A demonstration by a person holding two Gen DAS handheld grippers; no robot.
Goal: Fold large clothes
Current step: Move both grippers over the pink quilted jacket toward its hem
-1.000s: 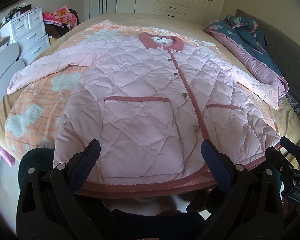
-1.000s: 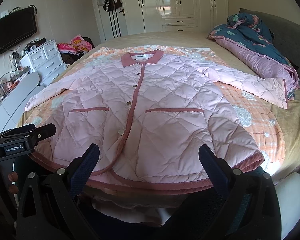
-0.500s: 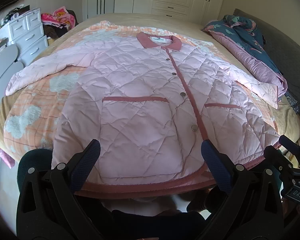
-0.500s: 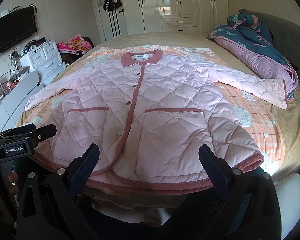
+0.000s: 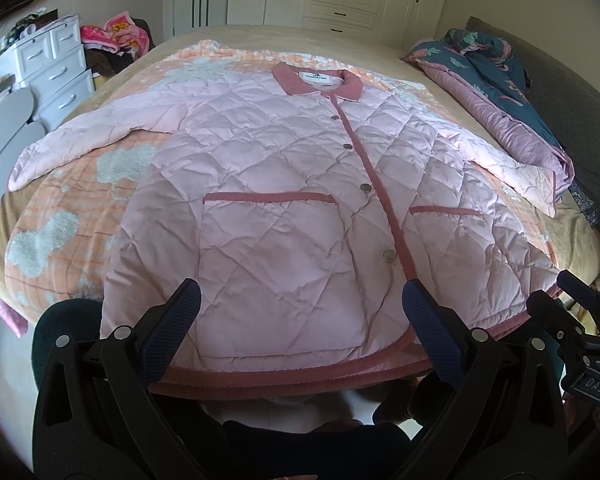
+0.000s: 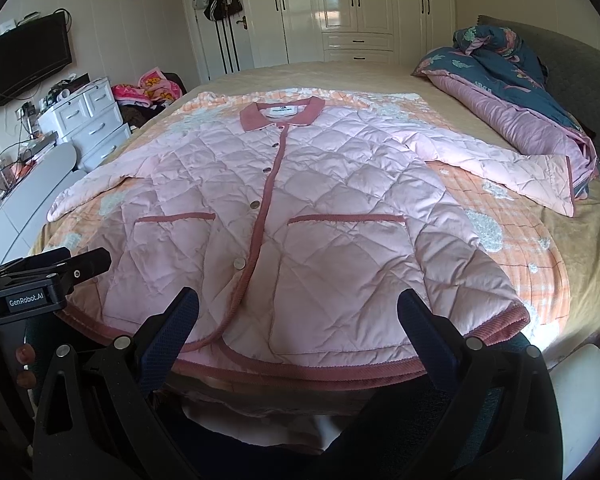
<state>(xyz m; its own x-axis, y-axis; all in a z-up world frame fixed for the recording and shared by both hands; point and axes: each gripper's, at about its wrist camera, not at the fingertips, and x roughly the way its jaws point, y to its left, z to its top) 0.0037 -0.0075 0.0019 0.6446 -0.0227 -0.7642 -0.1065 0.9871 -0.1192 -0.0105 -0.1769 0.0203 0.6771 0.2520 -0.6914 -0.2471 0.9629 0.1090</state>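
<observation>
A pale pink quilted jacket with a darker pink collar, placket and hem lies flat and buttoned on the bed, both sleeves spread out sideways. My left gripper hovers open over the hem in front of the left pocket, with nothing between its fingers. My right gripper is open too, above the hem by the right pocket. Each gripper's body shows at the edge of the other's view: the right one and the left one.
The jacket rests on an orange checked blanket over a tan bed. A rolled blue and purple quilt lies along the right side. White drawers stand left. Wardrobes fill the far wall.
Both grippers have edged slightly toward the bed, so the jacket's hem sits a little lower in the views. Nothing was grasped and the jacket has not moved.
</observation>
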